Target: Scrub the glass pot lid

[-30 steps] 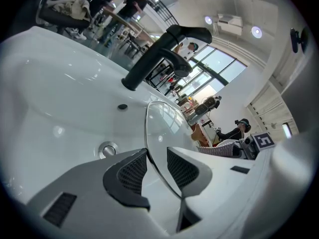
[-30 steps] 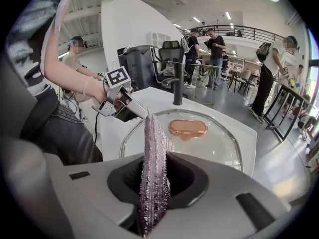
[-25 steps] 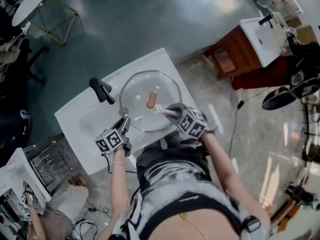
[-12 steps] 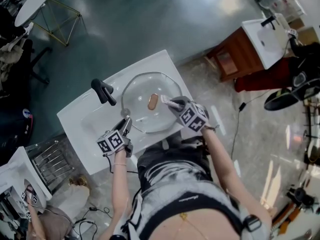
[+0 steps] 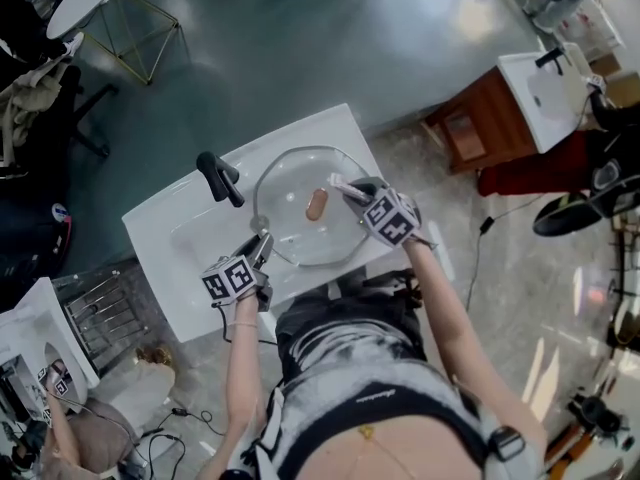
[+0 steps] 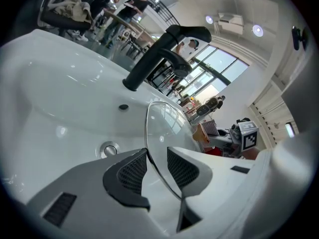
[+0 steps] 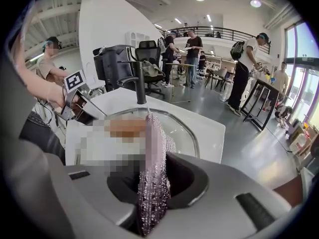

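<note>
Over the sink (image 5: 160,233), the right gripper (image 5: 352,190), fingers pinching a scrub cloth (image 5: 337,181), has swept past the knob (image 5: 317,204); the left gripper (image 5: 262,242) still pinches the glass pot lid (image 5: 290,230) by its rim, so scrubbing is mid-course.

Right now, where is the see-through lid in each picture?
Head view: glass lid in the middle, over the sink.
Left gripper view: lid edge-on, bottom centre, between the jaws.
Right gripper view: lid at centre, behind the pink cloth.
Shared landmark: black faucet.
</note>
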Demonstrator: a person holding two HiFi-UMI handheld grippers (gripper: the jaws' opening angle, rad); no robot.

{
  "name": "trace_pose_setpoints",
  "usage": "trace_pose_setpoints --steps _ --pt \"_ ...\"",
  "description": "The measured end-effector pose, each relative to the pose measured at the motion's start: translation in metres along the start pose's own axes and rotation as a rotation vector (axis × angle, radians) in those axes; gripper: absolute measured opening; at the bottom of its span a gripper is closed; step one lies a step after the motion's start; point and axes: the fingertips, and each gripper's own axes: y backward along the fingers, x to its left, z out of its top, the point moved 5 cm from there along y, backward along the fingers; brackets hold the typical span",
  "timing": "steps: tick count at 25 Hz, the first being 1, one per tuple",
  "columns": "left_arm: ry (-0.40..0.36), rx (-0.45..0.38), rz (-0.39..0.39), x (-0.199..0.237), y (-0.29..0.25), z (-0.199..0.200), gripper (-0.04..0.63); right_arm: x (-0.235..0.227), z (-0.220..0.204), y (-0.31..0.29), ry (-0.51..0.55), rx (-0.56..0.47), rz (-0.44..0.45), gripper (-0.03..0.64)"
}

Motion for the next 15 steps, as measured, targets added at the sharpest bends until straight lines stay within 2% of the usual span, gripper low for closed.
trace_pose_setpoints --steps 15 --pt "0.017 -0.024 -0.007 0.000 -0.003 -0.002 0.124 -0.019 0.038 -0.031 0.067 0.057 0.015 0.083"
